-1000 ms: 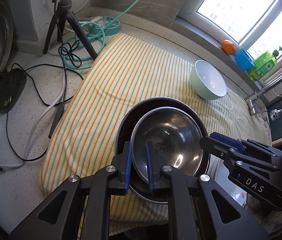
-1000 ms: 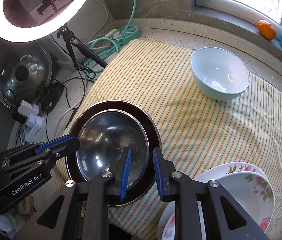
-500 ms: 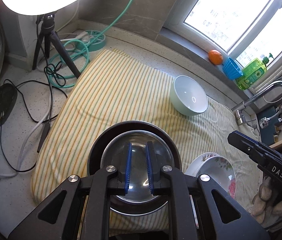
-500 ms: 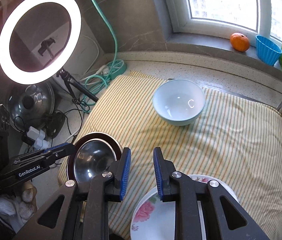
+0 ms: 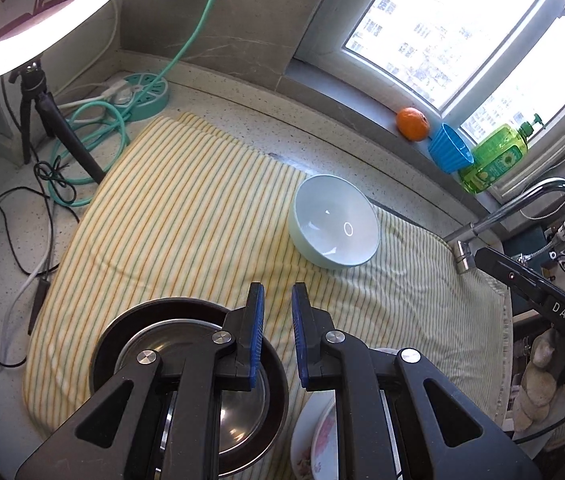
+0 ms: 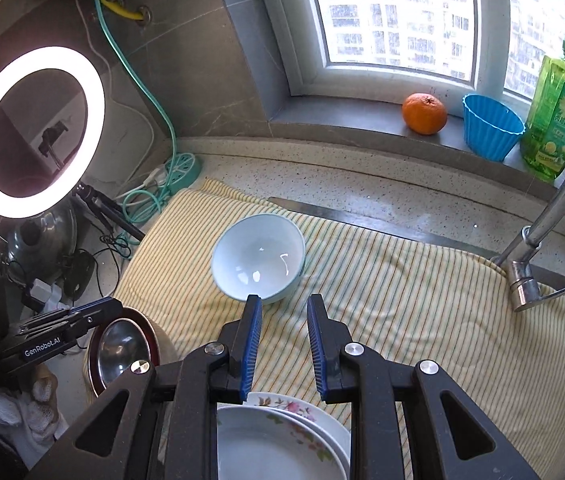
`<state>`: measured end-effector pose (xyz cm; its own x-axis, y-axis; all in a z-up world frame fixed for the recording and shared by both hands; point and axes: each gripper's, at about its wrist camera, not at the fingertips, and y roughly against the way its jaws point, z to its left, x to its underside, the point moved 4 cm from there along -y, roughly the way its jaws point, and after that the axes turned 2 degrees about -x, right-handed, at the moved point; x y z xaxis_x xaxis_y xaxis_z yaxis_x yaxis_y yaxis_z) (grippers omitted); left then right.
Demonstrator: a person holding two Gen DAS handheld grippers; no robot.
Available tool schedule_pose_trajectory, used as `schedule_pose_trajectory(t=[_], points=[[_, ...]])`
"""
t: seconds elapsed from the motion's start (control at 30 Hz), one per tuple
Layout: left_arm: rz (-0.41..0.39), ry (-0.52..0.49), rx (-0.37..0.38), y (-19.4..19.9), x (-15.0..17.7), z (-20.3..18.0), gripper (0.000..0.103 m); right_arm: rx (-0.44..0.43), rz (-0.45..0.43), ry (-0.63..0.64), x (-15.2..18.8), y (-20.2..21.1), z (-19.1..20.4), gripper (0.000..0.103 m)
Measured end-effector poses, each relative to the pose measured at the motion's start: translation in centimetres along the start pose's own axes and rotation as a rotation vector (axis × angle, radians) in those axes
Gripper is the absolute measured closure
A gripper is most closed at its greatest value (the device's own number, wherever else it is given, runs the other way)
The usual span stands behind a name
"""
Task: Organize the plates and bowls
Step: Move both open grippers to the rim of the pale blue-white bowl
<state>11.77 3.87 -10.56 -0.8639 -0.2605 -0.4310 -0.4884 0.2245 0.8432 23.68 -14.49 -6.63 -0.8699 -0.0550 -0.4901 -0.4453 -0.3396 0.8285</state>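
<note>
A steel bowl sits inside a dark brown bowl at the near left of the striped cloth; both also show in the right wrist view. A pale blue bowl stands alone farther back on the cloth, and shows in the right wrist view. Floral plates are stacked at the near edge, partly seen in the left wrist view. My left gripper is open and empty, raised above the steel bowl's right rim. My right gripper is open and empty, above the plates.
A ring light on a tripod, cables, a green hose and a pot lid crowd the left counter. A faucet stands at the right. An orange, blue cup and soap bottle sit on the windowsill.
Both grippers have pulled back and risen away from the nested bowls, which stay on the cloth. The left gripper's jaws have widened. The pale blue bowl now lies ahead of both grippers.
</note>
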Motion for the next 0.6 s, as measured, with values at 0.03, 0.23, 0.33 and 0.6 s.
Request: schedule_pose_trajectory(t=[0.03,0.23,0.33,0.6], points=[[0.003,0.004,-0.002,-0.3,-0.2,-0.2,0.091,-0.008,0.001,-0.003,-0.3,-0.2,-0.3,0.082],[0.019,0.035,-0.006,-2.1,-1.3,-1.0,0.091,-0.049,0.036,-0.018,-2.0,-2.4,-1.7,0.082],[0.029,0.048,-0.006,-3.0,-2.0,-1.2,0.091,-0.072,0.063,-0.017,-2.5,-3.7,-1.9,0.082],[0.078,0.096,-0.007,-5.8,-3.1,-1.5,0.091,-0.073,0.145,-0.058,-3.0,-8.1,-3.1,0.082]])
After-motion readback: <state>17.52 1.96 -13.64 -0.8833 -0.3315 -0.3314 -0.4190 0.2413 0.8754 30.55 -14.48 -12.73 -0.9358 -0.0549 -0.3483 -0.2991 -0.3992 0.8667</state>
